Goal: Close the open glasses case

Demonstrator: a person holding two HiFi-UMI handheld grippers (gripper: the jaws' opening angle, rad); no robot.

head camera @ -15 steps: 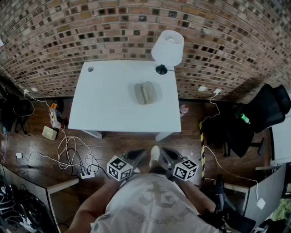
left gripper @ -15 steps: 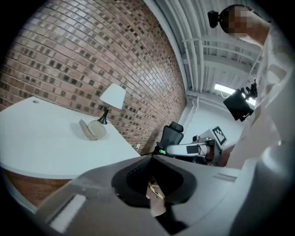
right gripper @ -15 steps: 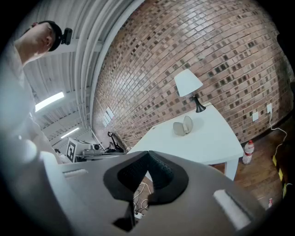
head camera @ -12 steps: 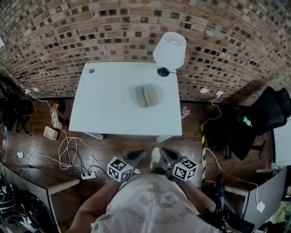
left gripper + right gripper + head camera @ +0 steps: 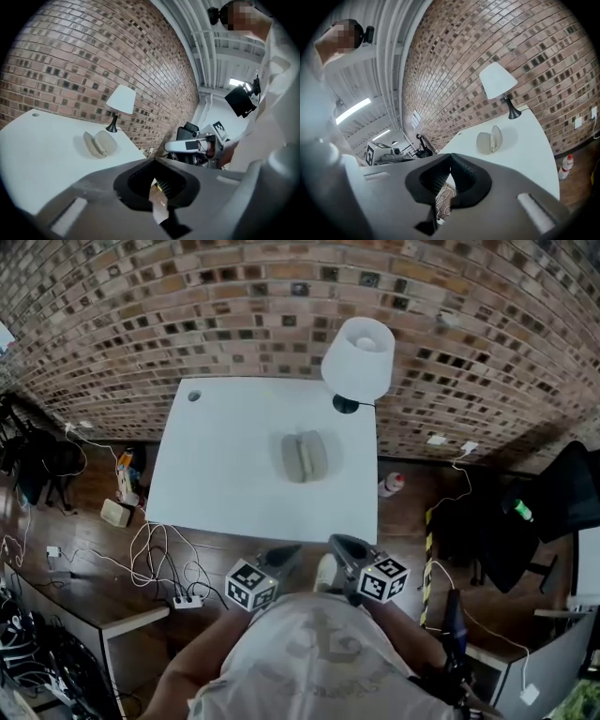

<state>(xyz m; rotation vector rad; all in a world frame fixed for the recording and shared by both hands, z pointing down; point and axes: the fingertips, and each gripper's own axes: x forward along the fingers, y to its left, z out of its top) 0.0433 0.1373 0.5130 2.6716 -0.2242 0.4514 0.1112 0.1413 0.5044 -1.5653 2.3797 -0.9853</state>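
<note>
Grey-beige and oval, the hard-shell glasses case is lying open on the white rectangular counter, its two rounded halves spreading apart from the hinge line running between them. From the right gripper view one half is resting flat while the other is standing up more steeply, so the shell is gaping rather than lying fully flat. The case is sitting right of the counter's middle, towards the brick wall, near the black-footed table lamp with a white shade that is standing at the far right corner, though not touching it. Nothing is lying inside the case that can be made out. The left gripper is being held close to the person's body, well apart from the counter and the case; its grey jaws are meeting at the tips and are holding nothing, with only a sliver of floor showing through the dark padded hollow behind them. The right gripper is hanging beside it, equally far from the case, its jaws also pressing together at the tips and gripping nothing.
</note>
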